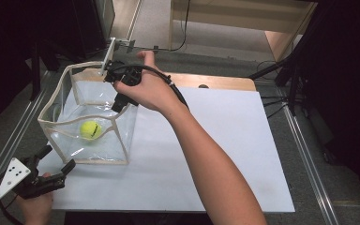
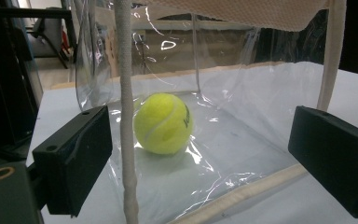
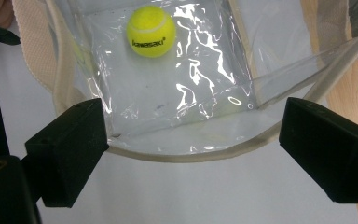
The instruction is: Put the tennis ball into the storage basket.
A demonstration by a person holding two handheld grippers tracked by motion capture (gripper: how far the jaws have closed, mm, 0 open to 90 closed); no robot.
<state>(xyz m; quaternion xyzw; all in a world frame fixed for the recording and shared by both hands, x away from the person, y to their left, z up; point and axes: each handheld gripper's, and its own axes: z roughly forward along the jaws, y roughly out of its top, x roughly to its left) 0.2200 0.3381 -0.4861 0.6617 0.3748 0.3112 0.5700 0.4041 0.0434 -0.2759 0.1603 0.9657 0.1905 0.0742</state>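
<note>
A yellow tennis ball lies on the floor of a clear plastic bag with beige trim, which stands open-topped at the left of the white table. My right gripper hangs open above the bag's far right rim, pointing down. In the right gripper view its jaws straddle the beige rim, with the ball below and beyond them. My left gripper is open just off the bag's near left corner. In the left gripper view a beige corner seam stands between its jaws, with the ball behind it.
The white tabletop stretches wide to the right of the bag. A wooden strip runs along its far edge. Metal rails flank the table, and cables and dark stands sit at the back right.
</note>
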